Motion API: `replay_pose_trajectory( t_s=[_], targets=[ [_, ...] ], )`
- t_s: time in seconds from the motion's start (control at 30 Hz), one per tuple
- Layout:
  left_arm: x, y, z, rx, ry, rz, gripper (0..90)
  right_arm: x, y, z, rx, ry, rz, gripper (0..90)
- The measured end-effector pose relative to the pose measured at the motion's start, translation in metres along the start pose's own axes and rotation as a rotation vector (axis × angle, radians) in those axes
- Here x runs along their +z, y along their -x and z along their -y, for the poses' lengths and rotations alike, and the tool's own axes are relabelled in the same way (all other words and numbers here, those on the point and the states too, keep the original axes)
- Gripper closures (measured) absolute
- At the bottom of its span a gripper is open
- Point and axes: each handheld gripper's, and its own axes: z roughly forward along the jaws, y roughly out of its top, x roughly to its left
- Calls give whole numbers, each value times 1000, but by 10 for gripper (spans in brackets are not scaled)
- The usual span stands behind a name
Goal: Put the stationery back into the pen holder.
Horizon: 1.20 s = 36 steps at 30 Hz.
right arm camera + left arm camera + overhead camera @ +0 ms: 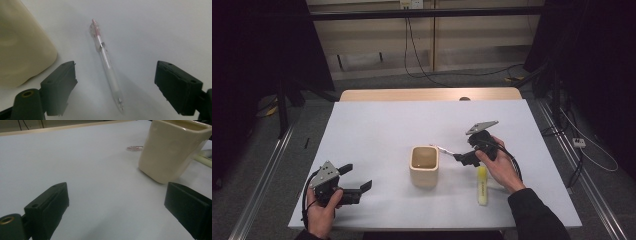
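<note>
A clear pen with a pink cap [107, 65] lies flat on the white table, in line with the gap of my right gripper [115, 87]. The jaws stand wide apart on either side and do not touch it. From above, the right gripper [462, 157] sits just right of a cream square cup [424, 165], with the pen [443, 148] poking out toward the cup. The cup [22, 45] stands upright at the left of the right gripper view. My left gripper [354, 177] rests open near the front left with nothing in it. It faces the cup [172, 150] and the pen [135, 148] beyond it.
A yellow marker [482, 186] lies on the table [377, 125] to the right of the cup, under the right hand. A wooden strip [427, 94] borders the table's far edge. Dark stands and cables sit on the floor around it.
</note>
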Motion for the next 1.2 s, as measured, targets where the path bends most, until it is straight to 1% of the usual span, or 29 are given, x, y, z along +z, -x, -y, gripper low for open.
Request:
replay_pose_trajectory(
  t_s=[0.07,0.13,0.2,0.23,0.3,0.37,0.43,0.5,0.57,0.63,0.7,0.77,0.87,0.97,1.0,1.03,1.07,1.1,1.2],
  targets=[
    [0,0,0,0,0,1,56,3,0,-3,-1,-8,-18,192],
    [-1,-1,0,-5,4,1,56,5,1,-6,-7,-22,-17,202],
    [-2,-1,0,-5,3,-1,56,8,1,-8,-37,-31,-16,210],
    [-2,-1,1,-6,4,-1,56,9,1,-9,-56,-37,-28,201],
    [-2,-1,1,-5,4,0,56,10,1,-11,-73,-46,-51,191],
    [-1,0,1,-6,4,0,56,12,1,-13,-87,-67,-40,170],
    [-1,0,1,-5,3,0,56,14,2,-15,-100,-85,-32,169],
    [-2,0,1,-7,5,1,56,16,4,-17,-103,-88,-31,183],
    [-2,-1,1,-8,3,0,56,19,6,-17,-100,-88,-39,195],
    [-1,-1,1,-6,1,2,56,22,8,-15,-99,-101,-41,199],
    [-1,-1,1,-2,0,2,56,26,8,-14,-101,-119,-50,225],
    [-1,-1,1,-1,-1,4,56,29,7,-14,-120,-129,-49,220],
    [-1,-1,1,-1,-1,3,56,31,7,-14,-116,-137,-53,213],
    [-1,0,1,-7,-1,7,56,32,10,-17,-110,-186,-67,255],
    [-1,0,1,-6,-2,8,56,32,12,-19,-113,-195,-85,281],
    [-1,0,1,-5,-3,8,56,32,13,-20,-108,-210,-95,272],
    [-1,0,1,-5,-1,8,56,32,13,-22,-113,-216,-91,283],
    [-1,0,1,-4,-3,8,56,33,13,-23,-116,-235,-89,304],
    [-1,0,1,-5,-3,8,56,34,13,-25,-133,-262,-96,301]
  ],
)
